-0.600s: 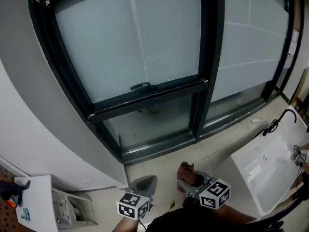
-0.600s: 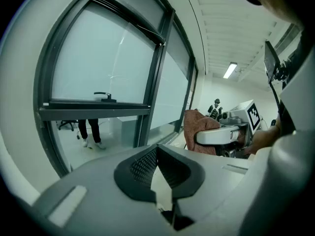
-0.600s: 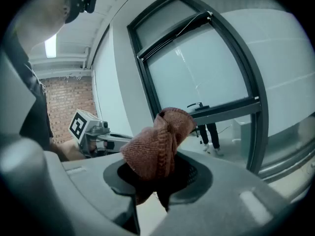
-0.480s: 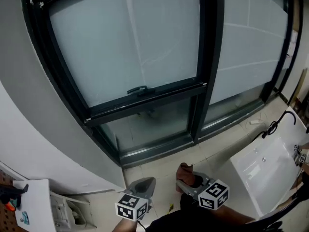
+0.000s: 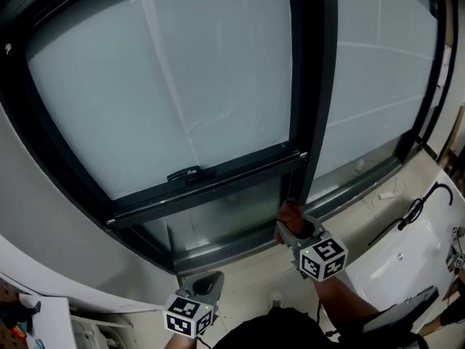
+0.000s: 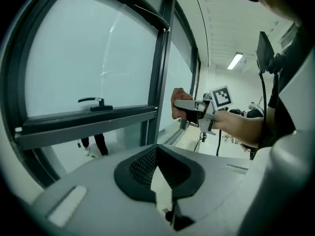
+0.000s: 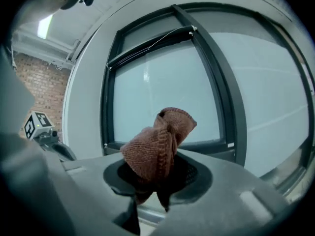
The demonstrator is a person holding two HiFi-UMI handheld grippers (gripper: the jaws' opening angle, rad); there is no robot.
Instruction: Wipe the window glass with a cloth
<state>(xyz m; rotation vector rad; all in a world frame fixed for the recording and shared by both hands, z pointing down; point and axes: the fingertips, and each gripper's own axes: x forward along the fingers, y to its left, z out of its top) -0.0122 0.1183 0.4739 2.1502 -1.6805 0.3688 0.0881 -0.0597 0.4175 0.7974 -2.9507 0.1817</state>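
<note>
Window glass (image 5: 218, 86) far ahead, wiping unstarted I judge; right gripper (image 5: 290, 227) pinches the cloth (image 7: 156, 149), left gripper (image 5: 207, 282) pressed together, empty.

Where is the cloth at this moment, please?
The brown cloth is clamped in the right gripper, right of centre in the head view, held up near the foot of the window's dark vertical frame post.
</note>
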